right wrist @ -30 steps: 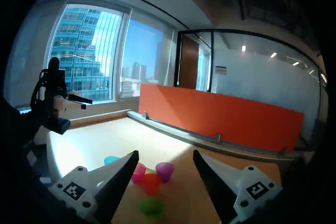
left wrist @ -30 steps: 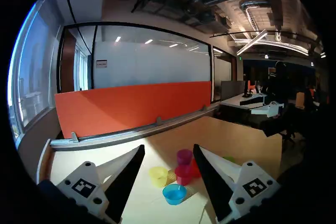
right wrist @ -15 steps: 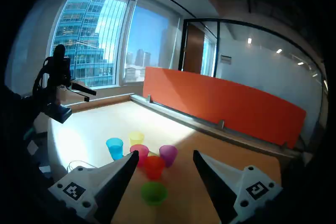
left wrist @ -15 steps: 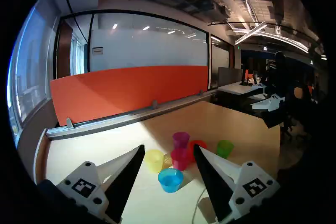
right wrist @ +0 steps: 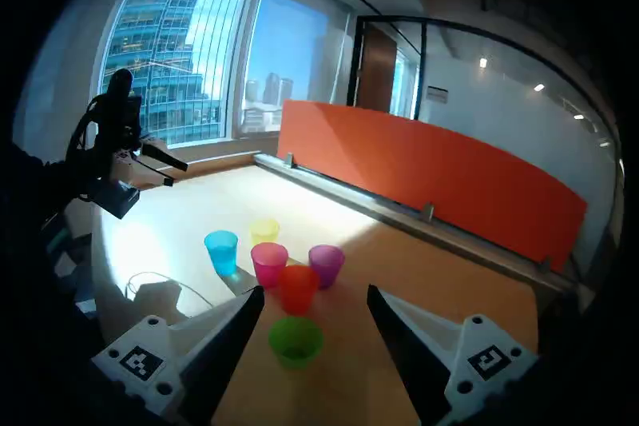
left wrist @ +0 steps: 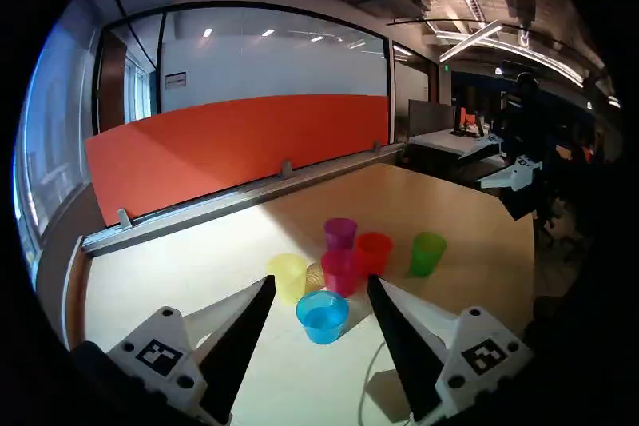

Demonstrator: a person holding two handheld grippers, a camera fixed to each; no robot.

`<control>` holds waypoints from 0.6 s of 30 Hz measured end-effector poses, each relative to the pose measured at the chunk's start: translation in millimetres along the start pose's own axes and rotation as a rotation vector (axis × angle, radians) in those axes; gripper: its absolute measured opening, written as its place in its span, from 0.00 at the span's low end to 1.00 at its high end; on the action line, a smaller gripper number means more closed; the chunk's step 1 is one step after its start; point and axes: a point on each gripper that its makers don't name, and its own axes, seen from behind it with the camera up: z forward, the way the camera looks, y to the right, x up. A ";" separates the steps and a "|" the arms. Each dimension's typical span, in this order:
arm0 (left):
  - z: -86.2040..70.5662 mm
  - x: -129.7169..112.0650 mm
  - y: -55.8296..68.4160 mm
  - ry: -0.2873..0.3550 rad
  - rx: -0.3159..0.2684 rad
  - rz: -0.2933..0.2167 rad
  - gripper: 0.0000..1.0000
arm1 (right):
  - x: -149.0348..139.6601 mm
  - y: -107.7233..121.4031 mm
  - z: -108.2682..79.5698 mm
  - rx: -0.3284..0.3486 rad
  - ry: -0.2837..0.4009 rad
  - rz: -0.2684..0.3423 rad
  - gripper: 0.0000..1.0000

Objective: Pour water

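Several small plastic cups stand clustered on a light wooden table (left wrist: 447, 210). In the left gripper view the blue cup (left wrist: 322, 316) is nearest, just below my open, empty left gripper (left wrist: 319, 279). Behind it stand the yellow cup (left wrist: 287, 276), pink cup (left wrist: 339, 270), purple cup (left wrist: 340, 232), red cup (left wrist: 372, 253) and green cup (left wrist: 426, 253). In the right gripper view the green cup (right wrist: 295, 341) sits between the fingers of my open, empty right gripper (right wrist: 314, 290), with the red cup (right wrist: 297, 288), pink cup (right wrist: 269, 264), purple cup (right wrist: 326, 265), blue cup (right wrist: 221, 252) and yellow cup (right wrist: 264, 231) beyond.
An orange divider panel (left wrist: 240, 142) on a metal rail runs along the table's far edge. A thin cable (right wrist: 152, 282) lies on the table near the blue cup. The other gripper (right wrist: 132, 158), held by a person in dark sleeves, is at far left; windows lie behind.
Both grippers have tipped downward and come closer to the cups, so the whole cluster now sits higher and fuller in each view. Both stay open.
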 end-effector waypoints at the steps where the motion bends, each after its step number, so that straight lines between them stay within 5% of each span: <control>1: 1.8 -2.6 0.7 -0.005 -0.003 0.001 0.85 | -3.7 -0.8 1.5 0.004 -0.008 0.002 1.00; 18: 24.1 -53.3 3.7 -0.094 -0.039 -0.022 0.85 | -67.9 -12.6 26.3 0.053 -0.121 0.025 1.00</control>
